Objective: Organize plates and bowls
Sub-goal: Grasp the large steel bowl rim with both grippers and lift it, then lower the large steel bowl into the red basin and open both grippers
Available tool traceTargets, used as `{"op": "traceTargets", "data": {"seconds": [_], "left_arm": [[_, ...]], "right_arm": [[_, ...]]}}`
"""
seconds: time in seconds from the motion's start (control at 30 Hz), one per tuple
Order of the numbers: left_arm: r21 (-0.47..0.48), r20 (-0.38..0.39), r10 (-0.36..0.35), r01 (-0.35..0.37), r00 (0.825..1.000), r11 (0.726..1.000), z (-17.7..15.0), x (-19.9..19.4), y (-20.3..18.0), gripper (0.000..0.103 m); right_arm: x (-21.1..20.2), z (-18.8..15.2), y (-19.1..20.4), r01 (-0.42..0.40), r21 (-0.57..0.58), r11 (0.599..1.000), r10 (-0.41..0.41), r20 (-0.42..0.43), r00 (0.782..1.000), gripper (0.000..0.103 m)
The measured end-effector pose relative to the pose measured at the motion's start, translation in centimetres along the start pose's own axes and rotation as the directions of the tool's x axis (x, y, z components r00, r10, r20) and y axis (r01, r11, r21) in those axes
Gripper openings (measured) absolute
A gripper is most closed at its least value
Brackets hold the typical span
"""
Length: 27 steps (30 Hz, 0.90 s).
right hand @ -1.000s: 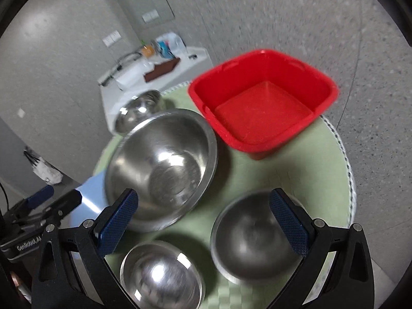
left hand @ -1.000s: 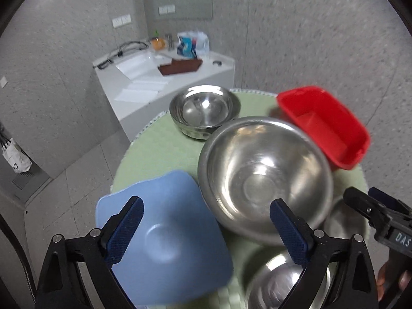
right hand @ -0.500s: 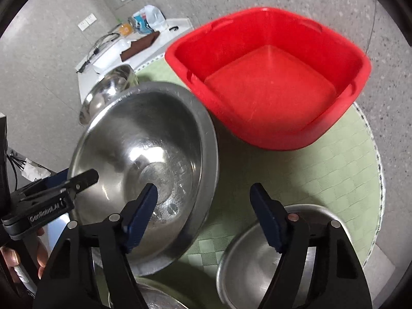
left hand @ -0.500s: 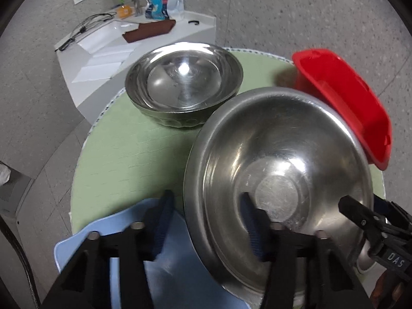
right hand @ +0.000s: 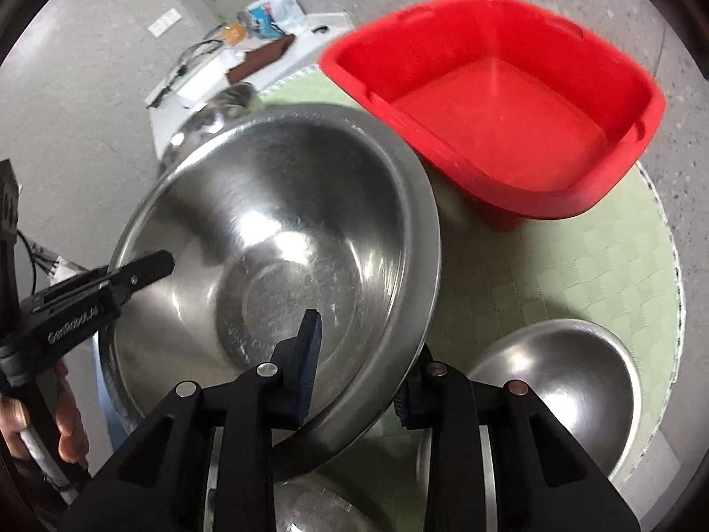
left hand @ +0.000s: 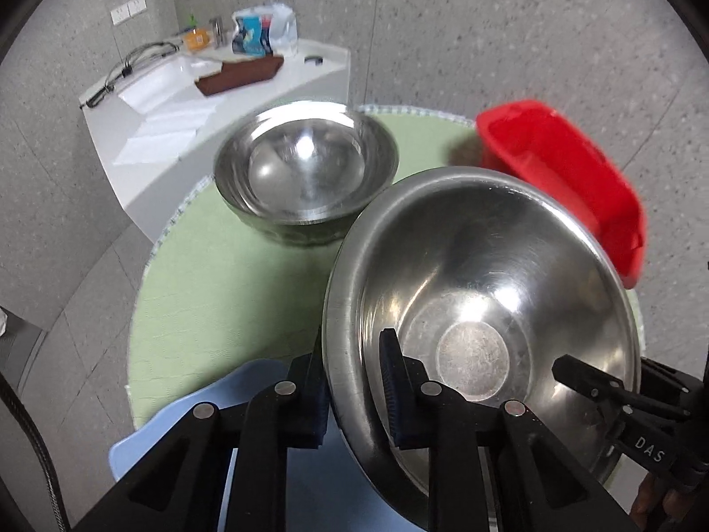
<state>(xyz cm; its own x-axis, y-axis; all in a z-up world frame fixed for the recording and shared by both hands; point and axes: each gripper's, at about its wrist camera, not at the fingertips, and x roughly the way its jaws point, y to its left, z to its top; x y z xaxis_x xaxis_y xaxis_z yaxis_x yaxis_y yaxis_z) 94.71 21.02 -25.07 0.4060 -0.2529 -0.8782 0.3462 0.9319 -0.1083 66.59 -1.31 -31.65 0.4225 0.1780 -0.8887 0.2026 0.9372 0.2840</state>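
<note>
A large steel bowl point(left hand: 487, 288) point(right hand: 274, 221) stands on the round green mat point(left hand: 221, 266). My left gripper point(left hand: 354, 385) straddles its near left rim, one pad outside and one inside, and its jaws are closing onto the wall. My right gripper point(right hand: 361, 377) bites the opposite rim the same way, its jaws also closing with the wall between them. Each gripper shows in the other's view, the right gripper point(left hand: 620, 399) and the left gripper point(right hand: 111, 283). A blue plate point(left hand: 186, 421) lies partly under the bowl and my left fingers.
A red plastic tub point(left hand: 562, 168) point(right hand: 500, 111) sits right behind the big bowl. A medium steel bowl point(left hand: 305, 168) is at the back left, another steel bowl point(right hand: 558, 377) at the front right, a third bowl point(right hand: 310, 510) under my right gripper. A white counter point(left hand: 177, 102) stands beyond.
Both grippers came down to the large bowl's rim from wide open, and their jaws have closed in on its wall, one at each side.
</note>
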Motion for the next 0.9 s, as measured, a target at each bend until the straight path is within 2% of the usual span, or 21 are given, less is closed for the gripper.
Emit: {"op": "traceTargets", "data": {"seconds": [0.2,0.3,0.43,0.57,0.7,0.83,0.9], "left_arm": [[-0.009,0.102,-0.002,0.003,0.995,1.000,-0.1,-5.3,-0.7,0.017],[0.003,0.152,-0.015,0.015,0.988,1.000,1.3,-7.0,-2.0,0.017],[0.047,0.193,-0.047,0.039,0.980,0.998,4.1,-7.5,-5.6,0.017],[0.086,0.162,-0.093,0.080,0.982,0.993,6.5,-5.3,-9.6,0.018],[0.116,0.104,-0.078,0.066,0.992,0.991,7.9,-1.4,-12.8,0.019],[0.146,0.054,-0.044,0.036,0.998,0.989,7.8,1.6,-14.6,0.020],[0.165,0.007,-0.047,0.046,0.999,0.985,7.4,2.9,-15.1,0.021]], "right_arm": [[-3.7,0.7,0.4,-0.057,-0.020,0.998,0.058,0.055,0.997,0.029],[-5.7,2.7,-0.6,-0.067,-0.026,0.997,0.069,0.098,0.993,0.029],[-7.3,6.8,-3.8,-0.059,-0.017,0.998,0.061,0.136,0.989,0.029],[-7.1,10.6,-8.1,-0.003,0.015,1.000,0.001,0.154,0.988,0.029],[-4.8,13.7,-11.5,0.051,0.024,0.998,-0.053,0.116,0.992,0.029],[-1.8,14.8,-14.3,0.099,0.020,0.995,-0.100,0.066,0.993,0.029],[-0.4,15.1,-15.0,0.106,0.030,0.994,-0.107,0.038,0.994,0.029]]}}
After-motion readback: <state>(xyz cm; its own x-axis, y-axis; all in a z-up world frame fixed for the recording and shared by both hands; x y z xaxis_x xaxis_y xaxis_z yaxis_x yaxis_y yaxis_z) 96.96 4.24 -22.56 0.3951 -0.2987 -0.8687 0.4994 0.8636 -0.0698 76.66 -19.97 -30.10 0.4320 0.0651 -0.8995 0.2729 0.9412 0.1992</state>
